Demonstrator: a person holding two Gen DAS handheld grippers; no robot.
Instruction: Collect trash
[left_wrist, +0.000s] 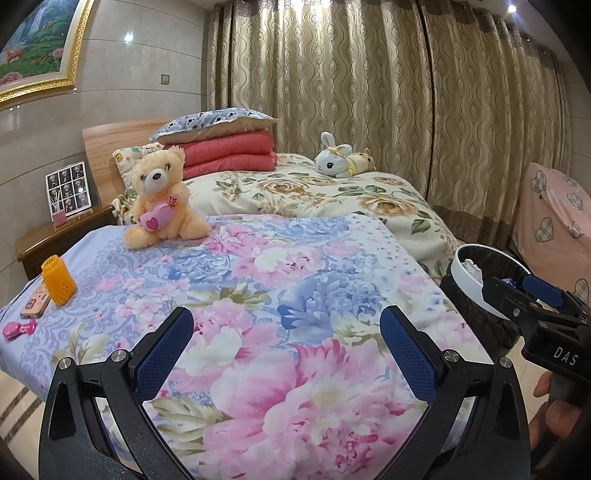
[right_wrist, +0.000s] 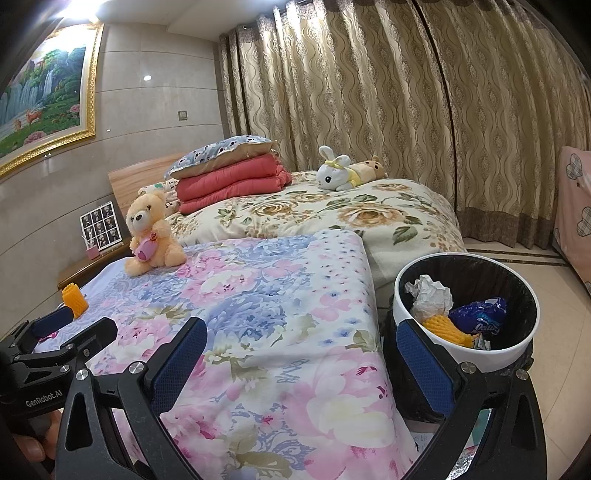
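An orange foam fruit net (left_wrist: 58, 281) stands on the floral bedspread (left_wrist: 266, 280) at the near left; the right wrist view shows the same net (right_wrist: 75, 299) far left. A white-rimmed bin (right_wrist: 466, 310) with a black liner stands on the floor at the bed's right corner and holds crumpled white paper (right_wrist: 430, 297), a blue wrapper (right_wrist: 480, 315) and another orange foam net (right_wrist: 447, 328). My left gripper (left_wrist: 286, 350) is open over the bedspread, holding nothing. My right gripper (right_wrist: 299, 354) is open too, empty, between bed edge and bin.
A phone (left_wrist: 35, 302) and a pink toy (left_wrist: 18, 328) lie beside the net. A peach teddy bear (left_wrist: 162, 195) sits farther back. Folded red quilt, pillow (left_wrist: 218, 123) and plush rabbit (left_wrist: 338, 157) are on the far bed. Nightstand (left_wrist: 51, 236) left, curtains behind.
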